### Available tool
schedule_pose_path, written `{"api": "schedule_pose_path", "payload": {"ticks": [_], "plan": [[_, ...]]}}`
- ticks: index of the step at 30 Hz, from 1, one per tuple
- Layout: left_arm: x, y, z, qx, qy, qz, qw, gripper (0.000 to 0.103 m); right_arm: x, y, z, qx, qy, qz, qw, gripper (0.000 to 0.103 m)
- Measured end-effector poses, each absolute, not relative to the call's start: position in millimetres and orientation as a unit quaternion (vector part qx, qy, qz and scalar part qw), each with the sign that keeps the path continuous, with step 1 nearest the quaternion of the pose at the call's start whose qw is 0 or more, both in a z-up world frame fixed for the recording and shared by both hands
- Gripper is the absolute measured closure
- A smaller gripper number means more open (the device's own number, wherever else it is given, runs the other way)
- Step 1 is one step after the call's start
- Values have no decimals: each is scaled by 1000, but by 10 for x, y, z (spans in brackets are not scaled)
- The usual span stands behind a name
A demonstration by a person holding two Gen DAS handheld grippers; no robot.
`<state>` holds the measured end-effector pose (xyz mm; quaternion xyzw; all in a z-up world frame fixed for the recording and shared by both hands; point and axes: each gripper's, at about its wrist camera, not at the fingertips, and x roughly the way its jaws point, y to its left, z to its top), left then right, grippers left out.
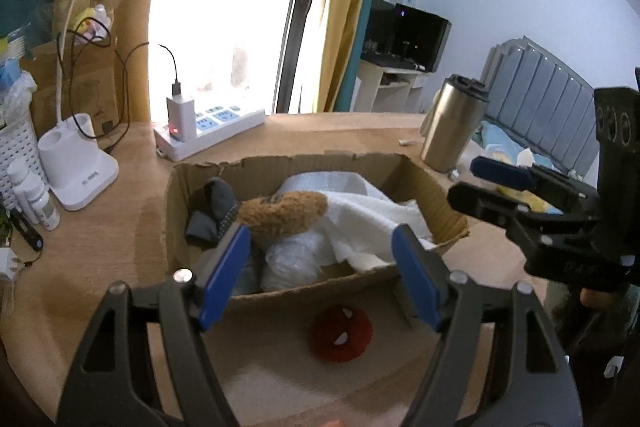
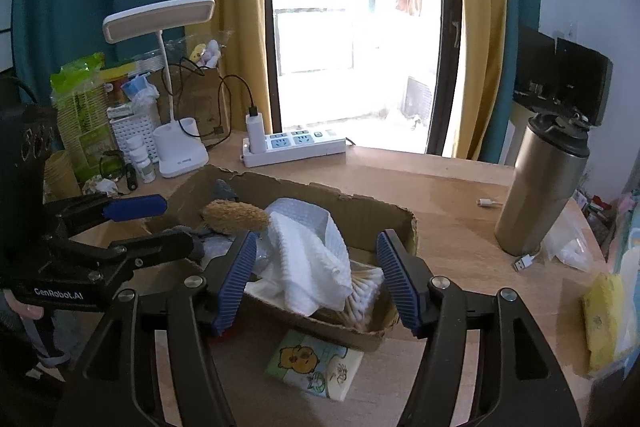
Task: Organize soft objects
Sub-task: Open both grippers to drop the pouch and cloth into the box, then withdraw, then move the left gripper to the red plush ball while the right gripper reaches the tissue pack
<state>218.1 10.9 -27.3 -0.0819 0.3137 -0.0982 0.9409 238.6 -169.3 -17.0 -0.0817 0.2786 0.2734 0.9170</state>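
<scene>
A: Both sets of tongs hang over the box [image 1: 288,167], pointing down at it. The left tongs [image 1: 320,271] are spread with nothing between the pads. The right tongs [image 2: 316,279] are spread too; the towel [image 2: 312,263] only shows through the gap, further off in the box, not gripped.

B: So what is left outside?

A: The red plush [image 1: 342,333] lies on the table [image 1: 100,227] just in front of the box's near wall, under the left tongs. The tissue pack [image 2: 314,365] lies on the table beside that same wall, under the right tongs. Inside are the brown plush [image 1: 284,213], the towel, a grey sock [image 1: 218,203] and bubble wrap [image 1: 292,263].

B: Where do you see trouble?

A: The box is full. The towel is heaped high and hangs over the near edge, so anything dropped on top may roll back out onto the table.

B: And the box itself?

A: Its walls are torn, thin card. If the tongs come down on the red plush from too close, a finger could catch the near wall and shove or tip the box.

B: Anything beside it?

A: The flask [image 2: 540,187] stands tall, near the box's right end. A wide swing of the right tongs could knock it over. The two tongs are also near each other, and could clash.
</scene>
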Motion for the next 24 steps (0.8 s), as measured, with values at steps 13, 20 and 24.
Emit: {"api": "schedule_pose_path", "payload": {"ticks": [13,20,24], "plan": [[1882,104,-200,-88,297,-101,945,25,2177,-1748,-117,-83,278,261,921,30],[1729,122,-214,-91,295,-100,946,24,2039,-1739,-131,-87,280,256,921,29],[1644,154,-279,-97,301,-96,944,24,1959,-1725,-203,-92,290,253,918,28]]}}
